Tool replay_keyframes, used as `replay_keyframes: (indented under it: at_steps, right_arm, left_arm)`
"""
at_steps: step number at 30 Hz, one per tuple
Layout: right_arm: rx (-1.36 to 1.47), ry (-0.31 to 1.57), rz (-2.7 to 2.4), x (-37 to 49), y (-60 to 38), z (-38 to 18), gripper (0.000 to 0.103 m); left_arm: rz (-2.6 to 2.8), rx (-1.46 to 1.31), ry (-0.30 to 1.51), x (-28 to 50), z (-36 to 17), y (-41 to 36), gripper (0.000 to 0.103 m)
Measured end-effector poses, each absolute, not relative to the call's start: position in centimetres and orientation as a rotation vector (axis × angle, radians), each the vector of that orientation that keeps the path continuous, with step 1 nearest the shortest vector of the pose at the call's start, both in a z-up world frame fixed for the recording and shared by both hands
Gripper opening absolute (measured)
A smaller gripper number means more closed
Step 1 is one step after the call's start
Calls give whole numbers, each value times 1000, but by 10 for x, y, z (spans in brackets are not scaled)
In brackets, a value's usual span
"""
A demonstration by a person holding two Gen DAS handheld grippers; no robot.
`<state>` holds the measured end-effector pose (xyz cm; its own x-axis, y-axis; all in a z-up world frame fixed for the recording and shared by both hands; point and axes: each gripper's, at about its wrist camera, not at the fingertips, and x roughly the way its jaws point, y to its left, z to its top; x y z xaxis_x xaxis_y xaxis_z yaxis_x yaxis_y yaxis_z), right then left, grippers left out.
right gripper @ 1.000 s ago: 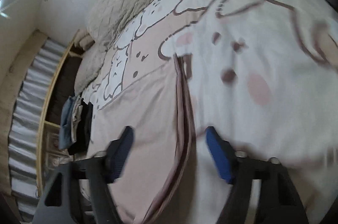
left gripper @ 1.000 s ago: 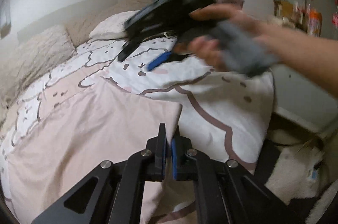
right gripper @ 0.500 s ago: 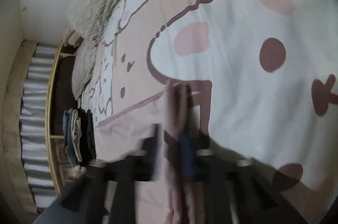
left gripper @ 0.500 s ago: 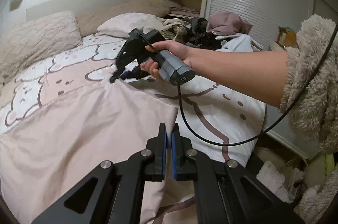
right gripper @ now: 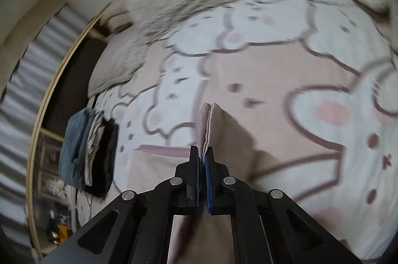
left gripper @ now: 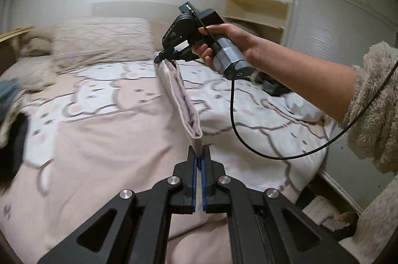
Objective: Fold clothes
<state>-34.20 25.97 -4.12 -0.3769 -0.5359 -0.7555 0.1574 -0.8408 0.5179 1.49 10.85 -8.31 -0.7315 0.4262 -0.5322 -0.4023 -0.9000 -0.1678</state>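
A pale pink garment [left gripper: 112,164] lies spread on the bed. My left gripper [left gripper: 198,155] is shut on one corner of its edge. My right gripper [left gripper: 165,57], held in a bare hand, is shut on the other corner farther up the bed. The folded edge [left gripper: 182,99] is lifted and stretched between the two. In the right wrist view my right gripper [right gripper: 202,154] pinches the doubled pink cloth [right gripper: 207,127], which rises just above the fingertips.
The bed [left gripper: 261,102] has a white and pink cartoon-print cover. Pillows [left gripper: 99,40] lie at its head. A stack of folded clothes [right gripper: 87,149] sits at the bed's left side. Shelves [left gripper: 258,12] and a closet door stand at the right.
My right gripper closed on the garment's far corner and lifted it. Both grippers have risen, raising the pink edge off the bed. The left gripper stayed shut.
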Motion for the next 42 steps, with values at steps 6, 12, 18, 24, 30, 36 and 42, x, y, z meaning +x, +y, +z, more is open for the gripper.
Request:
replay_keyframes:
  at_steps: [6, 12, 18, 24, 30, 36, 42]
  right_arm:
    - [1456, -322, -2195, -343, 141, -53, 5]
    - [1559, -202, -2137, -335, 53, -95, 6]
    - [1652, -103, -2128, -331, 7, -130, 6]
    - [1723, -80, -2102, -338, -13, -149, 6]
    - [1740, -26, -2084, -338, -23, -167, 15]
    - [1600, -21, -2057, -325, -33, -149, 80]
    - [1448, -299, -1953, -309, 4, -104, 80]
  left_arm:
    - [2705, -896, -242, 40, -100, 36, 3]
    - [2759, -1005, -396, 53, -134, -12, 3]
    - [2796, -1030, -496, 61, -148, -46, 3]
    - [2767, -1084, -556, 58, -159, -59, 3]
    - [2729, -1172, -552, 46, -169, -47, 9]
    - [2736, -1245, -560, 48, -178, -48, 47]
    - [2661, -1326, -653, 44, -190, -54, 47]
